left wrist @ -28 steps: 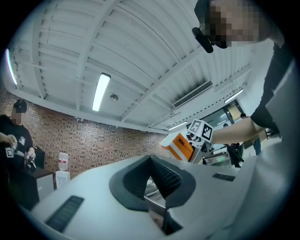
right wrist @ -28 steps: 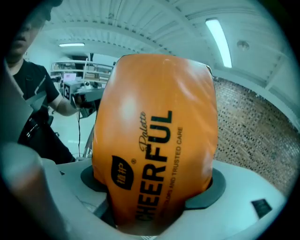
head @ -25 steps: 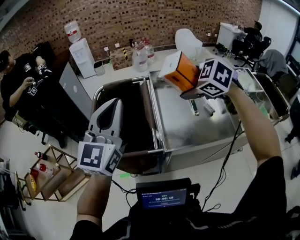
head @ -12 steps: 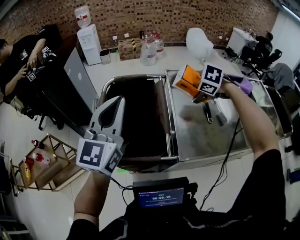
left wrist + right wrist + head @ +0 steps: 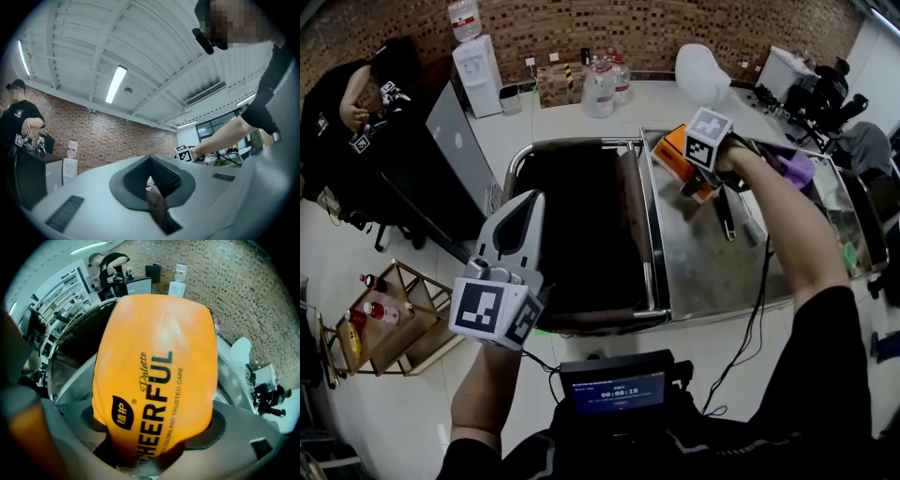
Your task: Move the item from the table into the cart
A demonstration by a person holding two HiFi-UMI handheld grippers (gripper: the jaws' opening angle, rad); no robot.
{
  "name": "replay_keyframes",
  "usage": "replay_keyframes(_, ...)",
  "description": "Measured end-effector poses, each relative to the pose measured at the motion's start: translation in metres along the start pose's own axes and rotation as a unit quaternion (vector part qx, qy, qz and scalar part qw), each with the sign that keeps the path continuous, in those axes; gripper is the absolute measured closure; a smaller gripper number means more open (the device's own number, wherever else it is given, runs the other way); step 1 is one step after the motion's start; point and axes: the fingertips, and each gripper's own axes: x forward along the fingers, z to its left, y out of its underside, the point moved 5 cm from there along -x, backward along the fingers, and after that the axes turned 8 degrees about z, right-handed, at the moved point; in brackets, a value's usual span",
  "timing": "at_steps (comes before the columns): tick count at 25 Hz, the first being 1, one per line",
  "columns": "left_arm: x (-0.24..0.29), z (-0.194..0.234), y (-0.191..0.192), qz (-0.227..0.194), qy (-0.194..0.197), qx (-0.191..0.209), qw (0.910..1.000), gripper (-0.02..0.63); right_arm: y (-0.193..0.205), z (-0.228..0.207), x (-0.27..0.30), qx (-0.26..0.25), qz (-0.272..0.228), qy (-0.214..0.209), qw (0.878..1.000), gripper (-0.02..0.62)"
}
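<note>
Overhead, the head view shows two grippers: the left gripper [image 5: 523, 211], on a bent arm at near left, lies roughly level beside the one cart [image 5: 572, 143]. The right gripper [image 5: 694, 171], on an outstretched arm, points down and holds the single orange pack [image 5: 675, 150] above the steel table [image 5: 712, 272], just beside the cart. Left gripper view: jaws clenched together, empty, aimed slightly upward; right gripper view: jaws clamped on the pack [image 5: 154, 376].
</note>
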Motion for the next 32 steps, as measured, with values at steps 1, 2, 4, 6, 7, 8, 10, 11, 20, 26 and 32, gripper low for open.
replay_keyframes(1,0.0,0.002,0.003,0.002,-0.002,-0.005,1.0,0.598,-0.002,0.0,0.0,0.02,-0.001,-0.006,1.0,0.189)
replay_keyframes(2,0.0,0.004,0.007,0.004,-0.003,-0.01,0.9999,0.598,-0.003,-0.001,0.001,0.033,0.001,-0.008,0.999,0.189)
replay_keyframes(4,0.0,0.005,0.012,0.004,0.001,-0.018,0.9998,0.598,-0.002,0.0,0.005,0.055,0.014,-0.011,0.998,0.189)
replay_keyframes(6,-0.001,0.006,0.013,0.004,0.006,-0.021,0.9998,0.598,0.0,0.004,0.01,0.067,0.029,-0.015,0.997,0.189)
replay_keyframes(7,-0.001,0.007,0.014,0.003,0.009,-0.021,0.9997,0.598,-0.001,0.003,0.014,0.062,0.037,-0.013,0.997,0.188)
replay_keyframes(8,-0.001,0.008,0.014,0.003,0.01,-0.021,0.9997,0.598,-0.003,0.001,0.018,0.054,0.044,-0.008,0.998,0.188)
replay_keyframes(10,-0.003,0.011,0.015,0.001,0.011,-0.023,0.9997,0.598,-0.005,0.005,0.022,0.055,0.055,-0.009,0.997,0.187)
replay_keyframes(11,-0.004,0.012,0.016,0.0,0.011,-0.023,0.9997,0.598,-0.006,0.01,0.023,0.064,0.058,-0.015,0.996,0.187)
replay_keyframes(20,-0.011,0.021,0.034,-0.004,0.01,-0.032,0.9994,0.598,-0.021,0.002,0.053,0.065,0.098,-0.014,0.993,0.186)
replay_keyframes(26,-0.014,0.026,0.044,0.002,0.014,-0.038,0.9992,0.598,-0.029,0.002,0.067,0.085,0.104,-0.024,0.991,0.186)
replay_keyframes(32,-0.009,0.02,0.054,0.022,0.018,-0.042,0.9987,0.598,-0.034,-0.005,0.072,0.086,0.097,-0.023,0.991,0.186)
